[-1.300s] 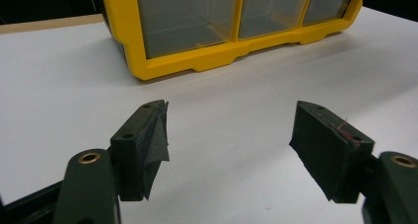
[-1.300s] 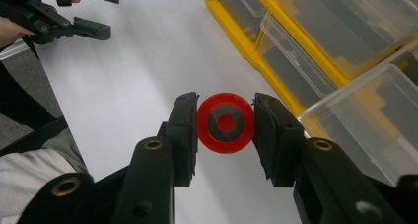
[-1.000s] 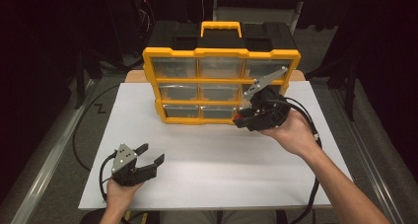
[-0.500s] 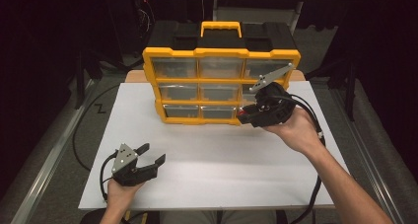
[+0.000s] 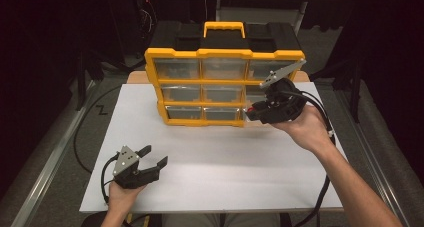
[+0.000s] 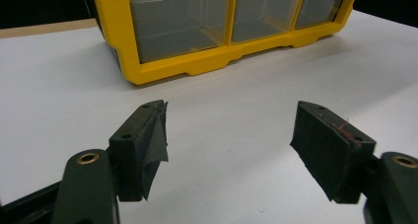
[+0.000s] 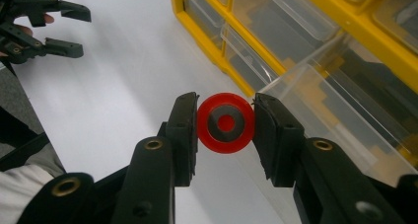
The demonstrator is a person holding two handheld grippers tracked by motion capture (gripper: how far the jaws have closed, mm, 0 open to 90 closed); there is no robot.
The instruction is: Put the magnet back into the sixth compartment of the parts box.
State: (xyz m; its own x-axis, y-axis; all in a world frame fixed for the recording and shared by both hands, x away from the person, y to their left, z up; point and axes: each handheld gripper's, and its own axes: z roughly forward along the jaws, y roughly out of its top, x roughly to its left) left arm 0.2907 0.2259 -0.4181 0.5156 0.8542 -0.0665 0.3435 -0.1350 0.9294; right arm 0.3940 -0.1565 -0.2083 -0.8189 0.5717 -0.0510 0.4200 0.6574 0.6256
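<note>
A yellow organizer (image 5: 225, 52) with clear drawers stands upright at the back of the white tabletop (image 5: 235, 182). My right gripper (image 5: 251, 113) is at its lower right corner, shut on a red disc (image 7: 226, 123) that has a grey ring and a red centre. Right beside the disc, one clear drawer (image 7: 320, 98) is pulled out of the organizer (image 7: 367, 36). My left gripper (image 5: 156, 156) rests low at the front left, open, with nothing between its pads (image 6: 150, 135); its view looks at the organizer's bottom row (image 6: 197, 66).
Black cables trail from both grippers off the table's sides. A black cabinet part with a yellow handle (image 5: 224, 28) rises behind the organizer. Dark floor and metal rails flank the table. The left gripper (image 7: 84, 31) appears far off in the right gripper view.
The right hand with the red disc has shifted slightly to the right along the organizer's front. The left gripper has stayed where it was.
</note>
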